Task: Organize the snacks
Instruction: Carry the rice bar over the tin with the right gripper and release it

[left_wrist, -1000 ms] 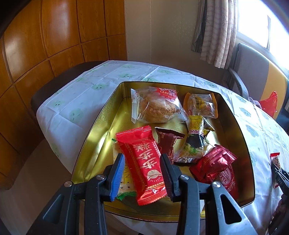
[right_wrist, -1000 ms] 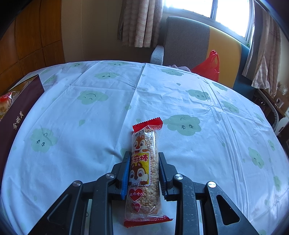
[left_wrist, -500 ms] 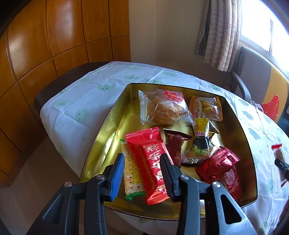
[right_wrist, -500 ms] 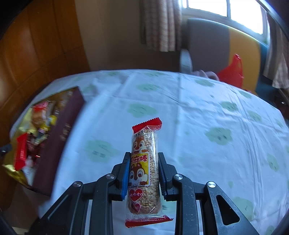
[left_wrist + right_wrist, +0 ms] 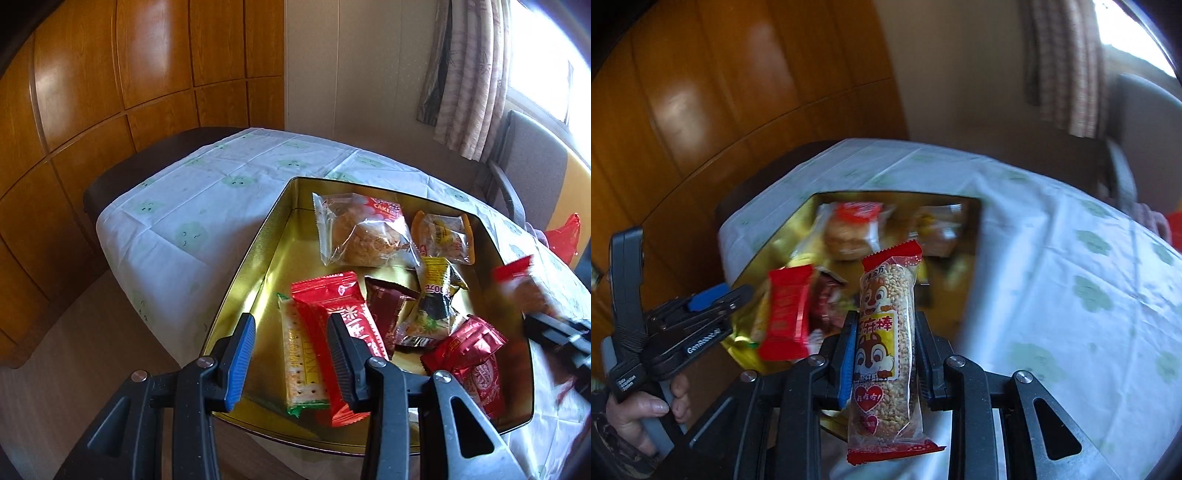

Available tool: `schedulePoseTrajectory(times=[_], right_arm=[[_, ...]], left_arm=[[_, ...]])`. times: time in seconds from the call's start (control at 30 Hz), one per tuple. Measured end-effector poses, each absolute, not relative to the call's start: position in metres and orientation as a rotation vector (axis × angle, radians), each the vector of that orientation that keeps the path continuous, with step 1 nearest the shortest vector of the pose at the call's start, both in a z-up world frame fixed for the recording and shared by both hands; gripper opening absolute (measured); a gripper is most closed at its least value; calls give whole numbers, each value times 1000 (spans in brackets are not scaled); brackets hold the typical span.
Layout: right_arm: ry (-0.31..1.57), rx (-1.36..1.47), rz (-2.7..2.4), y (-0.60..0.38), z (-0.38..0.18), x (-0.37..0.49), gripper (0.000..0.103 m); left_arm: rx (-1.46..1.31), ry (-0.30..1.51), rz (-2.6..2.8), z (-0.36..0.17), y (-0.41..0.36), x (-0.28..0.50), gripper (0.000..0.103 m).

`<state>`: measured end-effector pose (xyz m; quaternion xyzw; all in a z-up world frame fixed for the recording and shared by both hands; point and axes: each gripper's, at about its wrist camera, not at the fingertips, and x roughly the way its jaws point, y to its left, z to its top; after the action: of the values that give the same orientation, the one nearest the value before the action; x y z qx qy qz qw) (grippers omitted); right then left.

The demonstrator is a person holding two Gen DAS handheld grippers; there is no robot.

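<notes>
Right claw [image 5: 883, 363]: gripping the bar [image 5: 886, 347] mid-length.
Left claw [image 5: 291, 356]: hanging part-open, empty, tin [image 5: 255, 258] ahead.
Bar: light, crinkly, brittle; squeeze gently.

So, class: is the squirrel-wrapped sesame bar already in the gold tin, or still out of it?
Out. The sesame bar is clamped in the right gripper's jaws, held in the air short of the gold tin.

In the right wrist view the tin [image 5: 975, 221] and its snacks are motion-blurred. In the left wrist view the right gripper [image 5: 554, 325] is smeared and cut off by the edge.
</notes>
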<state>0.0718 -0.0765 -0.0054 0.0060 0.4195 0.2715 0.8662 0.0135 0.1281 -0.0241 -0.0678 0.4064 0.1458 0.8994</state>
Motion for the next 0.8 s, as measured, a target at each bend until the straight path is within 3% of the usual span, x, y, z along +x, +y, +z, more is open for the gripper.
schedulePoseTrajectory(times=[0.27,0.57,0.8], right_arm=[[999,-62,639,-28,-58,83,30],[951,-77,666,-38,-45,65,30],[934,-177,668,-18,-48,62,15]], left_arm=[[-138,842,307,-26,130,14,41],[-146,837,312,-25,132,13,41],[-142,827,307,-20,130,11,41]])
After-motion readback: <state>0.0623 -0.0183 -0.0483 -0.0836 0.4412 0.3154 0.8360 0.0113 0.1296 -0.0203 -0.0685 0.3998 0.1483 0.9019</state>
